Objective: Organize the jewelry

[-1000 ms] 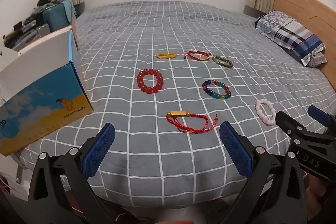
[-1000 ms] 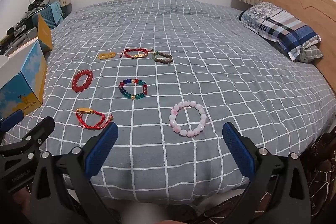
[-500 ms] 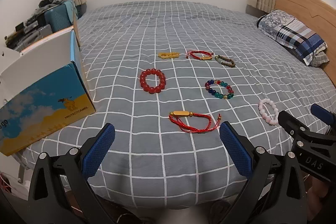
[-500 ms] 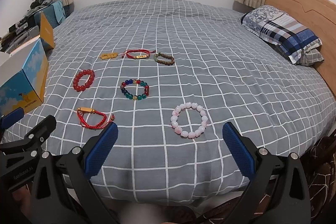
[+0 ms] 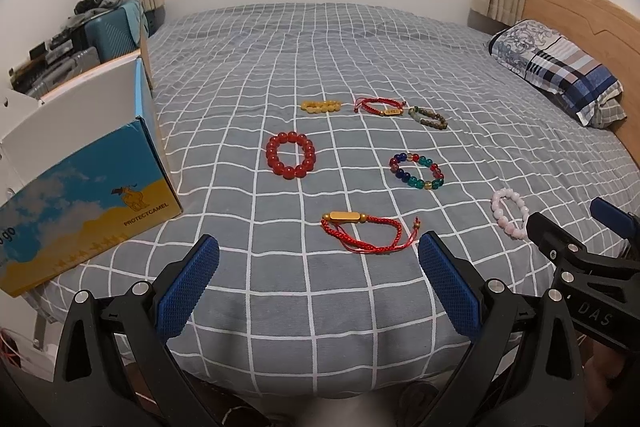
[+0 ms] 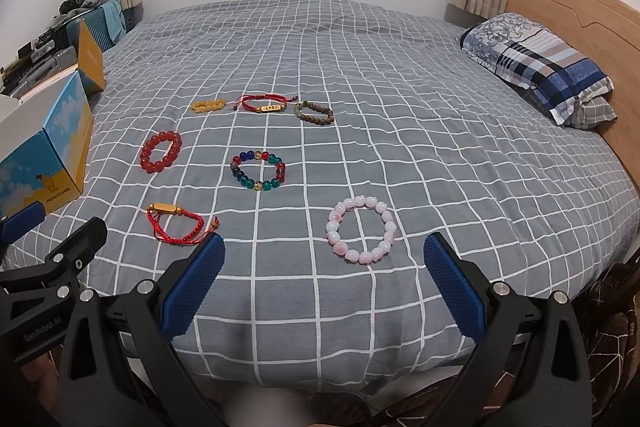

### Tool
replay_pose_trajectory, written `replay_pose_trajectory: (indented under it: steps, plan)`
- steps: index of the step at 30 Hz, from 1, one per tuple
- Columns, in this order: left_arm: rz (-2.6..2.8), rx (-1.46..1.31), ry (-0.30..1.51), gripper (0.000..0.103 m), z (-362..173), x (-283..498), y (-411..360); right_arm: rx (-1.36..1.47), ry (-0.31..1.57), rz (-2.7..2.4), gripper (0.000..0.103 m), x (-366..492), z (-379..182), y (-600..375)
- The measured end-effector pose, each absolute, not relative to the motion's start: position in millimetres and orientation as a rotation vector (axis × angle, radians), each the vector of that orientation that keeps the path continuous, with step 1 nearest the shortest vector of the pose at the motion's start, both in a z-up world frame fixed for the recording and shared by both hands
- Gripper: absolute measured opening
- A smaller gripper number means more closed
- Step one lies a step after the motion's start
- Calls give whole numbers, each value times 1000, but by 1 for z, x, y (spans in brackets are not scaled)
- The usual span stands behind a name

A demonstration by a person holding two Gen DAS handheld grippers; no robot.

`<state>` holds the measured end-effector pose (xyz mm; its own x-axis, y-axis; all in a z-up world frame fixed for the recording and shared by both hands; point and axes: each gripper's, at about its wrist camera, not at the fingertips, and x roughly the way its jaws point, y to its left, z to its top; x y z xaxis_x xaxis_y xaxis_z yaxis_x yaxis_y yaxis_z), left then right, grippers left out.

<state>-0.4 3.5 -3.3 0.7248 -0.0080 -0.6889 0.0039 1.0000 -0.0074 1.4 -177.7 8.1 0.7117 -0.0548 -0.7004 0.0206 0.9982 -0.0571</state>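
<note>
Seven bracelets lay spread across the grey, white-gridded bedspread [image 5: 248,75] as both hand-held grippers hovered at the foot of the bed, jaws spread wide and holding nothing. The left gripper [image 5: 316,279] pointed toward the red braided-cord bracelet with a gold bar [image 5: 366,233], which lay just ahead of its blue pads; the right gripper [image 6: 324,275] faced the pale pink beaded bracelet [image 6: 362,229]. Farther up the bed sat a bracelet of large red beads [image 5: 291,155] and one of mixed blue, green and amber glass beads [image 5: 417,171], with a back row made up of a small yellow beaded bracelet [image 5: 321,106], a second red cord bracelet with a gold plate [image 5: 380,105] and a brown-green beaded bracelet [image 5: 428,117]. An open blue-and-yellow cardboard box printed with a camel [image 5: 86,195] stood at the bed's left edge, a likely destination. Nothing appeared sorted yet. The soft bedding could let a pad dig in and pinch fabric along with a bracelet, and the thin cord's loose tail could snag or slip from a shallow grip, dragging it out of line on the way to the box.
</note>
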Motion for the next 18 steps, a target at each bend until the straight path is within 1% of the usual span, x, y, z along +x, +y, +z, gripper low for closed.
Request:
replay_pose_trajectory:
  steps: [18]
  plan:
    - [-9,10,753,97,-1,-2,0,-50,775,-43,96,2,8,-177]
